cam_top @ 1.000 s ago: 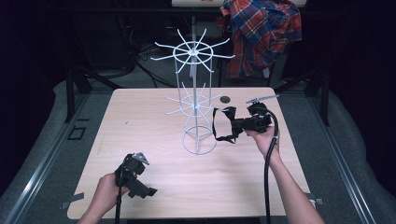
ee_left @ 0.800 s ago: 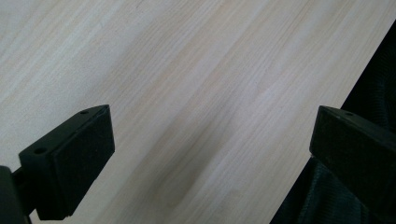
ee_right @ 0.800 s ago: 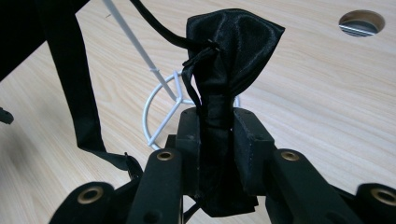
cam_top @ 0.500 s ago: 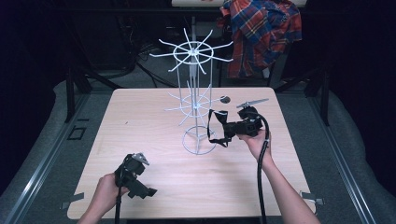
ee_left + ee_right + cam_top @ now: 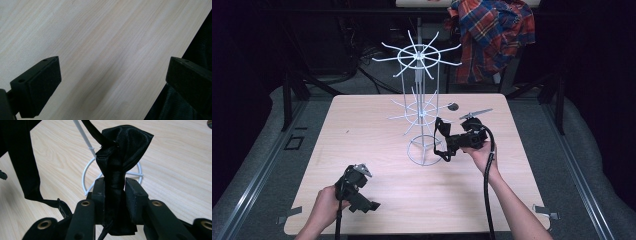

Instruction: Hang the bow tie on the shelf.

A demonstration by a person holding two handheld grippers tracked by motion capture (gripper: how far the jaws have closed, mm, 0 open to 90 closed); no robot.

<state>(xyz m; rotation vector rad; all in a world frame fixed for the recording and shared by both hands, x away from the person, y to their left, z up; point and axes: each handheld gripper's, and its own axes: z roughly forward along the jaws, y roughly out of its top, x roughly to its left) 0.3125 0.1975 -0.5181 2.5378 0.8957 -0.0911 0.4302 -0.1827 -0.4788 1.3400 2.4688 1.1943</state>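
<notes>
Black bow tie (image 5: 117, 170): one, clamped in right gripper (image 5: 114, 192) | left gripper (image 5: 110, 80) apart (one wire rack (image 5: 419, 105))

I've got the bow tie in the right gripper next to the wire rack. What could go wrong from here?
1. The strap hangs loose from the bow tie and could snag on the white wire rack or its base ring.
2. The right gripper pinches only the satin's middle; the slick fabric may slip out.
3. The rack looks light; a tug on a hook could tip it, and the left gripper, open over the table, isn't steadying it.
</notes>
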